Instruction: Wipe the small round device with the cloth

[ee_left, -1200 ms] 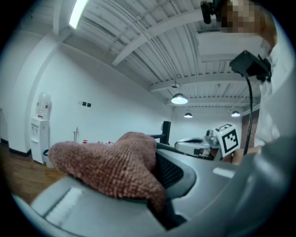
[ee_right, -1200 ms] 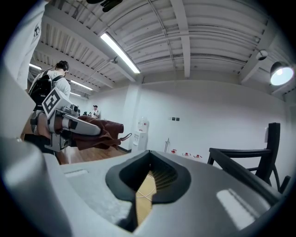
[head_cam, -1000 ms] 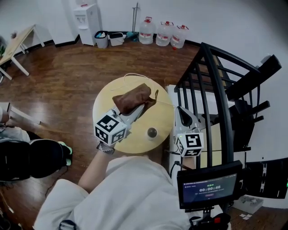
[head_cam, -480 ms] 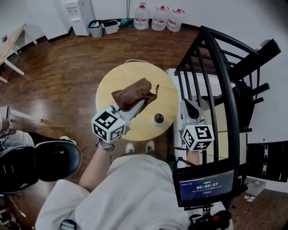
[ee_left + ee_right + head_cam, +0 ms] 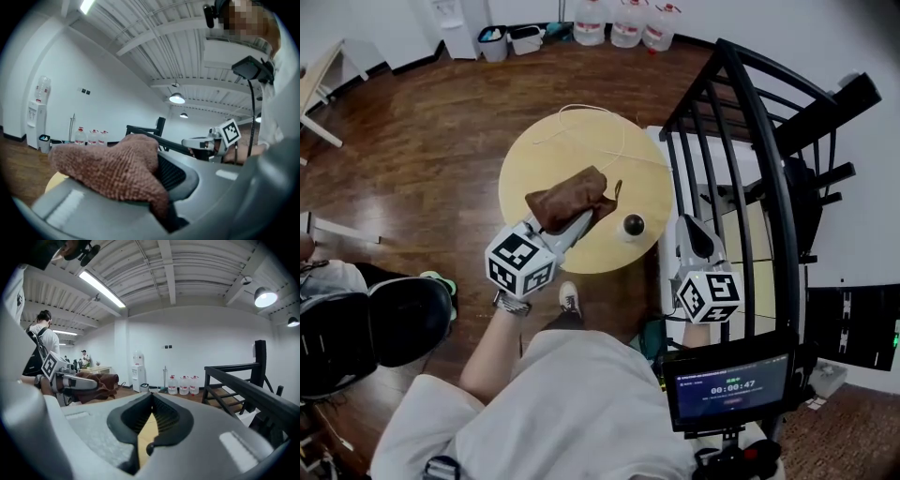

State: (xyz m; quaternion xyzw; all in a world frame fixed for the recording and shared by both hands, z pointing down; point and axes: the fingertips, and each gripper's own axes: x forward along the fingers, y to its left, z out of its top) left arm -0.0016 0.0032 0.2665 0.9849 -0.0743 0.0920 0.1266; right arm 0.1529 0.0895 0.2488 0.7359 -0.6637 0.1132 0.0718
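Note:
A brown cloth [image 5: 567,199] hangs over the near half of the round yellow table [image 5: 534,159], pinched in my left gripper [image 5: 586,217]. The left gripper view shows the cloth [image 5: 110,166] bunched between the jaws of that gripper [image 5: 140,164], with its folds draped over the pads. The small dark round device [image 5: 633,225] sits near the table's right edge, to the right of the cloth and apart from it. My right gripper [image 5: 686,227] hovers off the table's right side, shut and empty. Through the closed jaws of this gripper [image 5: 151,399] the device [image 5: 149,449] peeks.
A black metal railing [image 5: 750,141] rises just right of the table, close to my right gripper. A thin white cable [image 5: 591,122] loops over the table's far part. A black stool [image 5: 403,319] stands at the left, water bottles [image 5: 623,33] by the far wall, a timer screen [image 5: 727,386] below.
Both grippers have drawn back toward the person: the cloth now hangs over the table's near half and the right gripper is level with the device. Neither grip has changed.

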